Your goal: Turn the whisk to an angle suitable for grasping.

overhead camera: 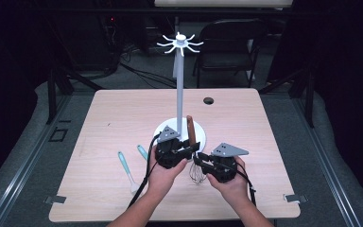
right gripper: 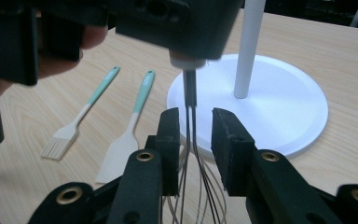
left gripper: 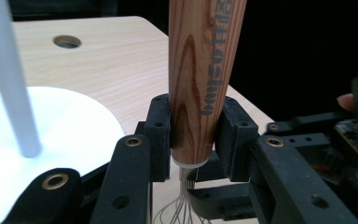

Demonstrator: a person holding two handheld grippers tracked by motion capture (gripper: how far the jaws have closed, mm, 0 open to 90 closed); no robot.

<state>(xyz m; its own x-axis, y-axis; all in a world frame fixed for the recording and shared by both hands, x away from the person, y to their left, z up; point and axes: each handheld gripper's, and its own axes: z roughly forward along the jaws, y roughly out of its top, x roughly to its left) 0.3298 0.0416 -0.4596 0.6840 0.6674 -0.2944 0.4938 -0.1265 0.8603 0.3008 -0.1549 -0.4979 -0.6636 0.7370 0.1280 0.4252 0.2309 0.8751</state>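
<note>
A whisk stands upright with its wooden handle (overhead camera: 190, 127) (left gripper: 200, 70) above and its wire loops (overhead camera: 197, 173) (right gripper: 191, 140) below, in front of the white stand's base (overhead camera: 203, 130). My left gripper (overhead camera: 187, 150) (left gripper: 198, 135) is shut on the lower end of the handle, one pad pressing each side. My right gripper (overhead camera: 201, 163) (right gripper: 198, 140) reaches in from the right, and its jaws stand open around the wires just under the handle. The wires run close to one pad, with a gap to the other.
The stand has a tall white pole (overhead camera: 179, 85) with hooks (overhead camera: 180, 42) on top. A teal-handled brush (overhead camera: 125, 165) (right gripper: 81, 114) and spatula (overhead camera: 142, 152) (right gripper: 130, 126) lie to the left. A cable hole (overhead camera: 208, 100) is at the far side of the table, and a chair (overhead camera: 231, 42) stands beyond it.
</note>
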